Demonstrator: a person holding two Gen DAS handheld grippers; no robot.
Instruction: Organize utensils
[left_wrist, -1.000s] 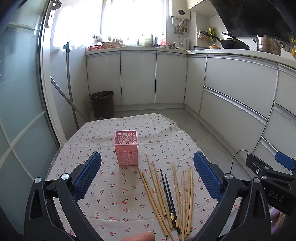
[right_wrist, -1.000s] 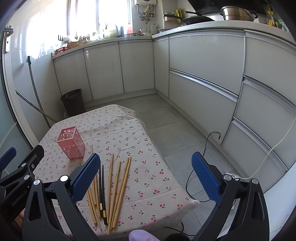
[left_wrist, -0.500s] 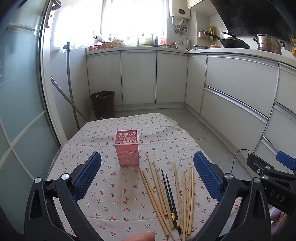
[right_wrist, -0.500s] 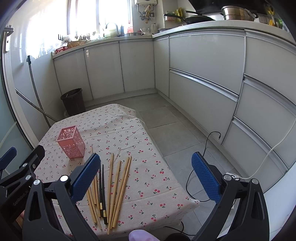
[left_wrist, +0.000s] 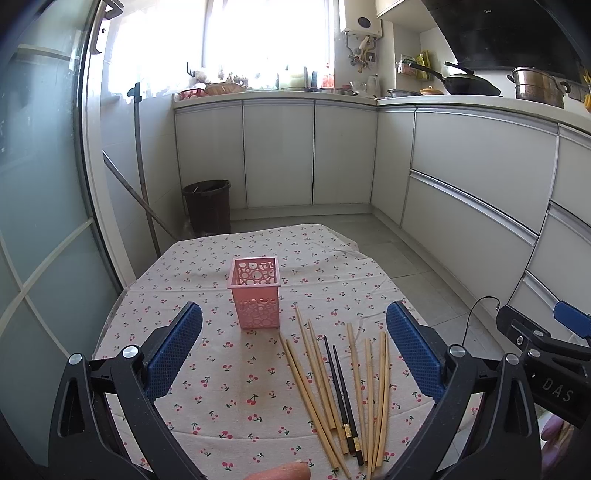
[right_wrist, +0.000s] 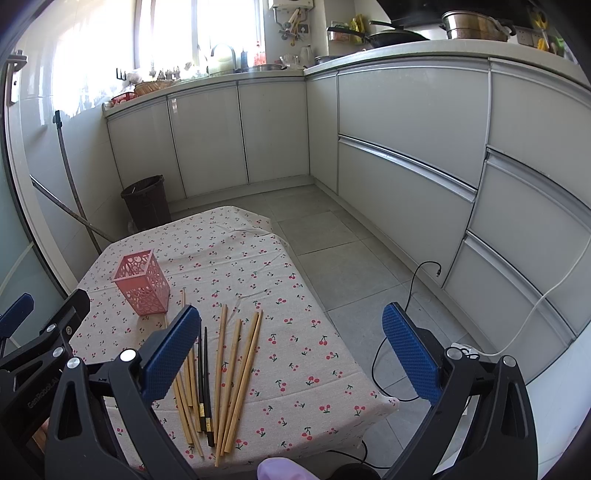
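A pink perforated basket (left_wrist: 255, 292) (right_wrist: 142, 283) stands upright and empty on the cherry-print tablecloth (left_wrist: 229, 387) (right_wrist: 295, 354). Just right of it and nearer to me lie several wooden chopsticks (left_wrist: 316, 384) (right_wrist: 236, 362) in a loose fan, with a black pair (left_wrist: 341, 391) (right_wrist: 203, 384) among them. My left gripper (left_wrist: 294, 350) hovers open above the near part of the table, the basket ahead between its blue pads. My right gripper (right_wrist: 291, 347) is open too, over the table's right edge; its left pad covers part of the chopsticks.
White kitchen cabinets (left_wrist: 476, 177) run along the back and right. A dark waste bin (left_wrist: 207, 206) and a leaning mop handle (left_wrist: 142, 177) stand beyond the table's far left corner. A black cable (right_wrist: 406, 295) lies on the grey floor right of the table.
The left wrist view has shifted slightly, so the basket and chopsticks sit a little higher in it. The right gripper has not visibly moved. Both grippers remain open.
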